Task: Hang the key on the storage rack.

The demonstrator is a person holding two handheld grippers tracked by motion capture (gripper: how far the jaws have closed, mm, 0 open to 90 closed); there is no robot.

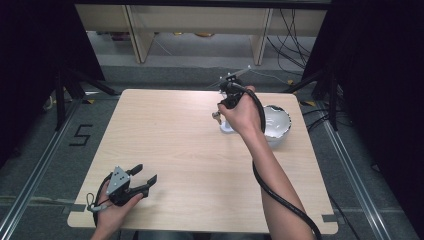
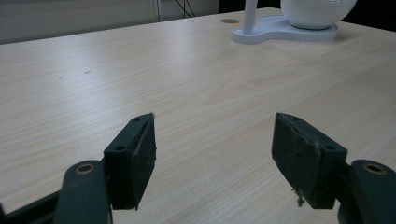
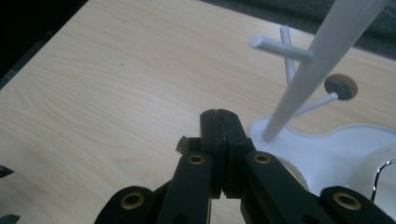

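The left gripper (image 1: 145,181) rests low at the counter's seven o'clock, jaws spread and empty. Well apart, toward two o'clock, the right gripper (image 3: 223,140) hovers with jaws pressed together on nothing, just beside a white plastic stand (image 3: 299,88) whose slanted post rises from a flat base, a white round bowl (image 1: 277,122) behind it.
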